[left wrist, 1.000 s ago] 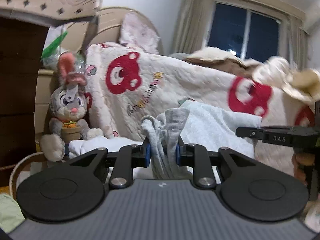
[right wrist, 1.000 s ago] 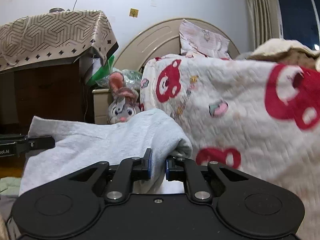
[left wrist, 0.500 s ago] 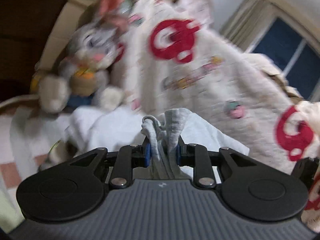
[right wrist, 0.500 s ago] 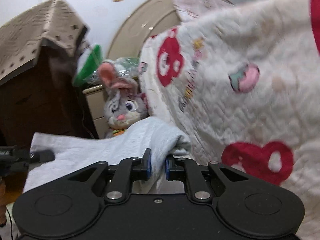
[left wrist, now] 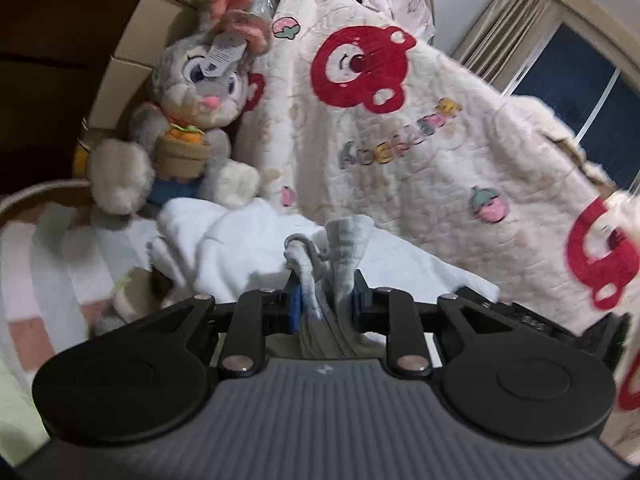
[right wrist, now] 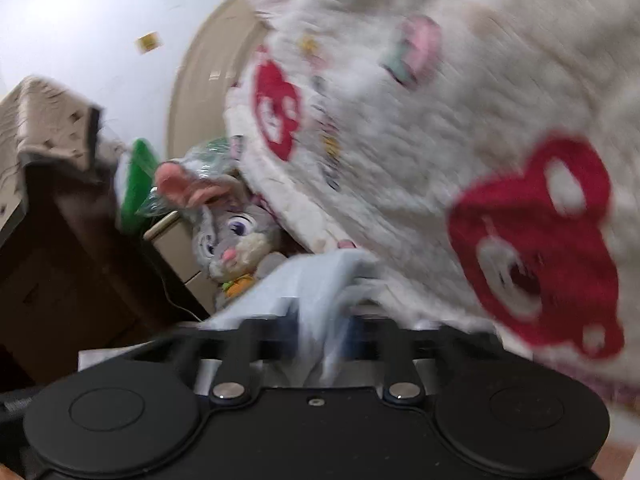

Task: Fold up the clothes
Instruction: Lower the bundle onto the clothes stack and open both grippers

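1. A bunched edge of a light grey knit garment [left wrist: 340,256] is pinched by the left gripper [left wrist: 323,304]; the blue-padded fingers [left wrist: 295,304] are pressed in on the gathered cloth, which stands up between them as a ribbed fold and a looped hem.

2. Another part of the same grey garment [right wrist: 316,280] is pinched by the right gripper [right wrist: 324,332]. That view is smeared by motion, yet cloth is seen passing down between the closed fingers.

3. The garment is thus held at two points and lifted off the bed. It is judged that the two grips serve to stretch an edge between them, so that the piece can be spread or doubled over.

4. In the left view, a white folded cloth [left wrist: 240,240] is noted on the bed at about 11 o'clock from the grip. Whether it is a finished piece cannot be told.

5. A grey plush rabbit holding a carrot pot [left wrist: 192,92] is seated at 10 o'clock, against a cream headboard [left wrist: 128,48]. A cream quilt with red bear faces [left wrist: 400,120] is draped from 12 to 3 o'clock.

6. How far the folding stands cannot be settled: the raised garment fits either a piece being opened out or one being carried over into a fold.

7. Risk noted: the quilt lies close at 1 o'clock and may be snagged.
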